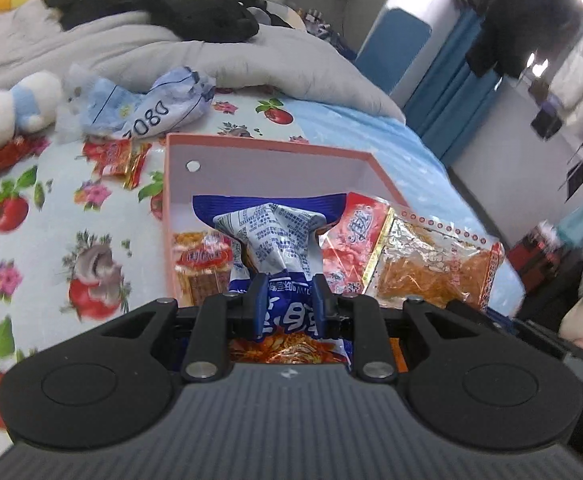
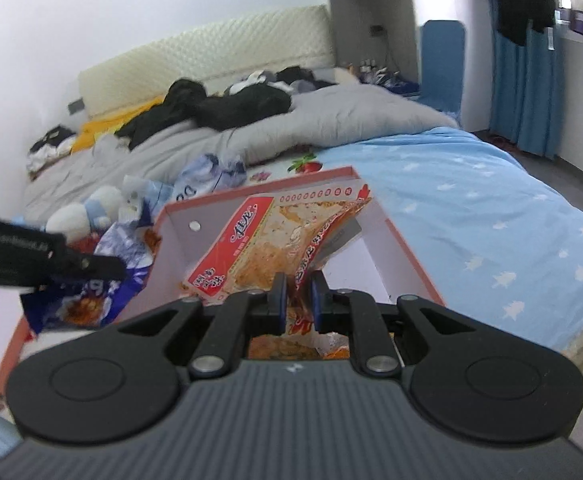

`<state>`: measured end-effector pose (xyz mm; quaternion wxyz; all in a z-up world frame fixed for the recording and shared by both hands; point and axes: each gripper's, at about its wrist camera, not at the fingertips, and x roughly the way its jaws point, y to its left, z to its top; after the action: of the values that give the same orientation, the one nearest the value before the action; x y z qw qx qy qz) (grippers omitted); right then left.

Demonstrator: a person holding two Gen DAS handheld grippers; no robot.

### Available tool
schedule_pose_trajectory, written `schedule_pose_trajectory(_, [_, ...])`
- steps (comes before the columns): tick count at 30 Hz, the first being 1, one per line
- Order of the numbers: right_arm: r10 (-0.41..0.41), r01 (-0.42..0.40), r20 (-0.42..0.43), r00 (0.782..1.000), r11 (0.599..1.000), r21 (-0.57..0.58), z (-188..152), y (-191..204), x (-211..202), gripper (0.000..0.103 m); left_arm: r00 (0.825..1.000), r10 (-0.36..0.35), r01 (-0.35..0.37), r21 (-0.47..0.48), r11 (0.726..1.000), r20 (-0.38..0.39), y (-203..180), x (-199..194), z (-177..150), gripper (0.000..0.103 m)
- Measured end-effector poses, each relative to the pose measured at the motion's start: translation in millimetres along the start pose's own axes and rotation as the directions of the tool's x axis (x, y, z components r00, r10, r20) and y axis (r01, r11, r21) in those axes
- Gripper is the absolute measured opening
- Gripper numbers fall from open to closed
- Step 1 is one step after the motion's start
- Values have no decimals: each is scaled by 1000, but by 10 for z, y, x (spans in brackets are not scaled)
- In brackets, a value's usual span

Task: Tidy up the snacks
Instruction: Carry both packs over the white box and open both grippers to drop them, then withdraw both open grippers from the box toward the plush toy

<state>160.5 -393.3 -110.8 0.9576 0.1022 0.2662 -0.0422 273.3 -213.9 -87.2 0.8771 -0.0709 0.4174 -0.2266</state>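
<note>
The left tongs (image 1: 287,296) are clamped on a blue-and-white snack bag (image 1: 269,236) over the pink box (image 1: 267,148), the right tongs (image 2: 297,298) pinch a red-and-orange snack pack (image 2: 267,240) above it, with the bed (image 2: 471,208) beyond.

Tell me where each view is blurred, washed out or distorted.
Left wrist view: motion blur smears the plush toy and room edges, while the blue snack bag stays sharp. Right wrist view: window glare upper right, fisheye curves the bed, soft overall.
</note>
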Motion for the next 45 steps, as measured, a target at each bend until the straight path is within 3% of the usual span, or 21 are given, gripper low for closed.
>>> schedule_pose_trajectory(8, [34, -33, -42, 999, 999, 26, -21, -176, 388, 17, 998, -1, 0, -16, 1000, -63, -29, 446, 81, 27])
schedule_pose_trajectory(16, [44, -40, -75, 996, 997, 62, -100, -211, 446, 18, 997, 14, -15, -8, 1000, -70, -2, 436, 22, 28])
schedule_pose_trajectory(18, [32, -27, -82, 996, 998, 61, -91, -198, 437, 30, 996, 36, -35, 14, 999, -76, -20, 395, 33, 34])
schedule_pose_trajectory(19, [31, -26, -81, 996, 998, 64, -91, -201, 423, 48, 997, 39, -38, 21, 999, -73, -20, 364, 36, 37])
schedule_pose_trajectory(20, [32, -27, -76, 997, 998, 61, -91, -192, 397, 58, 997, 38, -36, 25, 999, -68, -21, 321, 39, 48])
schedule_pose_trajectory(21, [26, -22, -72, 997, 998, 57, -87, -182, 370, 59, 997, 38, -36, 28, 999, -61, -21, 281, 41, 57])
schedule_pose_trajectory(23, [20, -17, -59, 998, 998, 58, -86, -163, 301, 58, 999, 35, -34, 38, 999, -40, -23, 175, 42, 60])
schedule_pose_trajectory(33, [36, -36, 15, 999, 998, 50, -74, 34, -156, 58, 998, 30, -33, 52, 998, 59, 65, -479, -58, 60])
schedule_pose_trajectory(45, [88, -90, 106, 990, 996, 8, -79, 372, -680, 58, 986, 54, -60, 32, 998, 158, 324, -1298, -422, 60])
